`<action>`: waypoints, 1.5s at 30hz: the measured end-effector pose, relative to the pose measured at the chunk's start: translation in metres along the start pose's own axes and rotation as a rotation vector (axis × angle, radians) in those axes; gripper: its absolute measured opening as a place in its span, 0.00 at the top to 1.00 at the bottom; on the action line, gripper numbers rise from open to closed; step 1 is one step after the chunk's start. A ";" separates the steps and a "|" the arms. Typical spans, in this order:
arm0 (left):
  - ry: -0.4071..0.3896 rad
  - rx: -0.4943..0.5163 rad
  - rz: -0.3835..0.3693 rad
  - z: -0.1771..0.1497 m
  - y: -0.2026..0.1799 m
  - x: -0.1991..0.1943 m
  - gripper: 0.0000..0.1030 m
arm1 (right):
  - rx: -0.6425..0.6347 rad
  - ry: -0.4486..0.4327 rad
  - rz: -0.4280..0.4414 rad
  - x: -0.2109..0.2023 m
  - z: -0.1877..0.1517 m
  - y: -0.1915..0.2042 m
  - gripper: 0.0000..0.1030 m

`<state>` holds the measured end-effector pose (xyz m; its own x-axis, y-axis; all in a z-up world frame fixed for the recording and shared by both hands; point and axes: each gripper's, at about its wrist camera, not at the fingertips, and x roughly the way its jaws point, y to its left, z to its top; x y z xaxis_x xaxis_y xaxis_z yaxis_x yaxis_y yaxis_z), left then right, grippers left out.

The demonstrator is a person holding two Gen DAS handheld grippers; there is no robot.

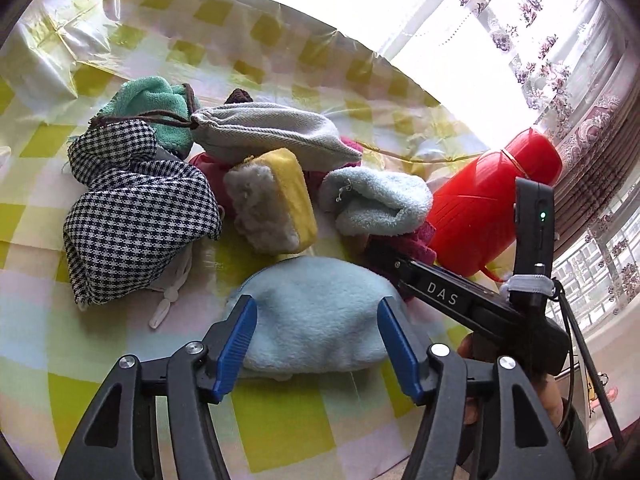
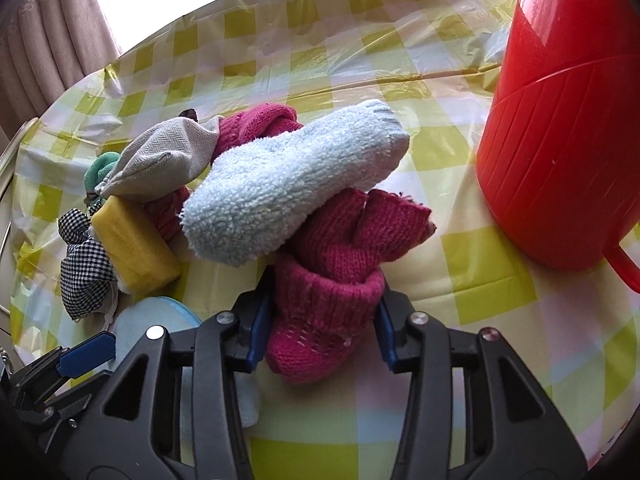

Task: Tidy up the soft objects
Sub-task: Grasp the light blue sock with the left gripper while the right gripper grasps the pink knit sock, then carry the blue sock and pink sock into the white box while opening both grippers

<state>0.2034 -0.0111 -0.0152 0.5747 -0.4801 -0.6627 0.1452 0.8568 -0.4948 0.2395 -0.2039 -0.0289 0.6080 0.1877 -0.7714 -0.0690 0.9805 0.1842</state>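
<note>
Right gripper [image 2: 324, 332]: blue pads clamped on the cuff of one magenta knitted sock [image 2: 332, 280], part-buried under one pale-blue terry sock [image 2: 288, 184]. Left gripper [image 1: 316, 344]: jaws apart, straddling one light-blue fleece pouch [image 1: 316, 312] without pressing. Pile beyond on yellow-checked plastic tablecloth [image 2: 480, 288]: one yellow sponge [image 1: 272, 200], one houndstooth cloth [image 1: 132, 208], one grey drawstring bag [image 1: 272, 128]; one red plastic bucket [image 2: 568, 140] just right.

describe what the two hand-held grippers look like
Both are black plastic linkage frames with silver pivot bolts and ribbed blue finger pads. The left hand-held gripper matches the right hand-held gripper. The right one's body shows white "DAS" lettering, a green light and a black cable.
</note>
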 end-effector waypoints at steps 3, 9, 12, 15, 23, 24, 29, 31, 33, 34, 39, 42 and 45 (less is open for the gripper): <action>-0.045 -0.023 -0.016 0.001 0.005 -0.010 0.37 | -0.009 0.000 0.009 -0.006 -0.004 -0.001 0.61; 0.030 -0.031 0.076 0.005 0.010 0.010 0.35 | -0.010 0.017 0.027 -0.020 -0.017 -0.004 0.62; 0.084 -0.033 0.098 0.008 0.011 0.024 0.35 | -0.009 0.024 0.035 -0.029 -0.024 -0.006 0.63; 0.111 0.017 0.103 0.003 0.001 0.032 0.37 | -0.010 0.030 0.041 -0.039 -0.032 -0.006 0.63; 0.137 0.095 0.098 -0.006 -0.025 0.029 0.77 | -0.013 0.047 0.049 -0.058 -0.051 -0.008 0.63; 0.136 0.089 0.087 -0.008 -0.026 0.026 0.79 | -0.012 0.044 0.048 -0.061 -0.052 -0.008 0.63; 0.113 0.019 0.045 -0.017 -0.021 0.011 0.86 | -0.017 0.031 0.055 -0.078 -0.061 -0.010 0.63; 0.096 -0.002 0.037 -0.021 -0.020 0.000 0.87 | -0.019 0.027 0.057 -0.084 -0.064 -0.010 0.63; 0.074 -0.024 0.019 -0.024 -0.022 -0.011 0.87 | -0.020 0.019 0.057 -0.092 -0.069 -0.012 0.63; 0.063 -0.033 0.011 -0.030 -0.023 -0.019 0.87 | -0.018 0.015 0.057 -0.095 -0.070 -0.013 0.63; 0.017 -0.051 -0.011 -0.043 -0.033 -0.039 0.87 | -0.012 -0.009 0.052 -0.116 -0.079 -0.021 0.63; 0.005 -0.057 -0.036 -0.049 -0.045 -0.046 0.87 | -0.008 -0.024 0.048 -0.132 -0.084 -0.029 0.63; 0.006 -0.030 -0.065 -0.055 -0.065 -0.046 0.87 | -0.002 -0.044 0.031 -0.149 -0.090 -0.040 0.63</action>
<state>0.1229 -0.0550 0.0162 0.5598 -0.5358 -0.6321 0.1574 0.8177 -0.5537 0.0801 -0.2660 0.0238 0.6394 0.2157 -0.7380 -0.0899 0.9742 0.2068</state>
